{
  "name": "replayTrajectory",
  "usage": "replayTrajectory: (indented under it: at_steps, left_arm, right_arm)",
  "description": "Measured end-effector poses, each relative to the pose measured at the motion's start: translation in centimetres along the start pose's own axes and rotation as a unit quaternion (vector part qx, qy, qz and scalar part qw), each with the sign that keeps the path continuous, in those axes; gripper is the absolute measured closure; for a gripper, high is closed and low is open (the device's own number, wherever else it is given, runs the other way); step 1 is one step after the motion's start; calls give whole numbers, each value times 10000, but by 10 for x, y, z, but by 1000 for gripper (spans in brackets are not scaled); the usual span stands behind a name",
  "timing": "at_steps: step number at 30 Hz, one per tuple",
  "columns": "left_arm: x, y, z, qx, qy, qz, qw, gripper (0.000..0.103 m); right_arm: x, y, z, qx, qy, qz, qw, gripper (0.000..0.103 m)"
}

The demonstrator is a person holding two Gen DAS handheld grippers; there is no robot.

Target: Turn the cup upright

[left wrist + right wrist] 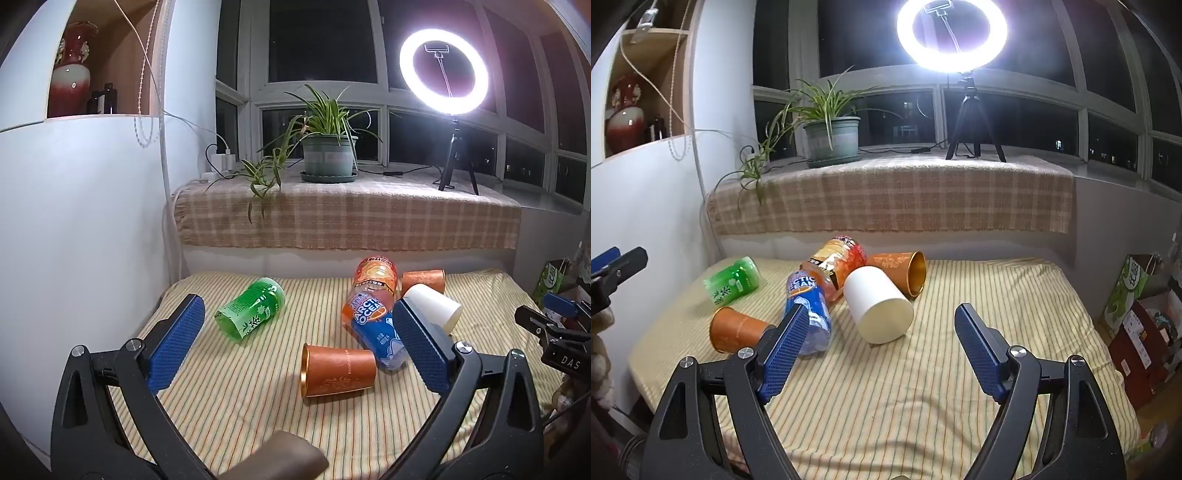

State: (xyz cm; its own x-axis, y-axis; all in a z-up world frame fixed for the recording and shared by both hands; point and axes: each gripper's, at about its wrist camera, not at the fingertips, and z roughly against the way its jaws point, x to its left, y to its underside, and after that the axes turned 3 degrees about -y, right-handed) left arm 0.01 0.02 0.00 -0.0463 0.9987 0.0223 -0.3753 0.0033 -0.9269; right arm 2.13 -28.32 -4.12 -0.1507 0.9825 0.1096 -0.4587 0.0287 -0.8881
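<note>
Several cups lie on their sides on a striped cloth (258, 398). An orange cup (338, 371) lies nearest my left gripper (297, 325), which is open and empty above the cloth. A white cup (879, 308) lies ahead of my open, empty right gripper (881, 328). It also shows in the left wrist view (436, 306). A second orange cup (899, 271) lies behind it. A green cup (253, 312), a blue and orange cup (373, 325) and a red-orange cup (375, 277) lie between them.
The striped cloth (923, 406) covers a low table by a white wall (74, 221). Behind is a sill with a checked cloth (347, 218), a potted plant (327, 155) and a ring light (443, 70). Boxes and bags (1137, 314) stand at the right.
</note>
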Motion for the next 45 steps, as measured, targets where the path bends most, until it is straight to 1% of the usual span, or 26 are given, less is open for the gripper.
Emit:
replayTrajectory:
  at_steps: [45]
  left_arm:
    - [8,-3,4,-71,-7,11,10000,0]
  right_arm:
    - [9,-2,-2,16,-2,35,10000,22]
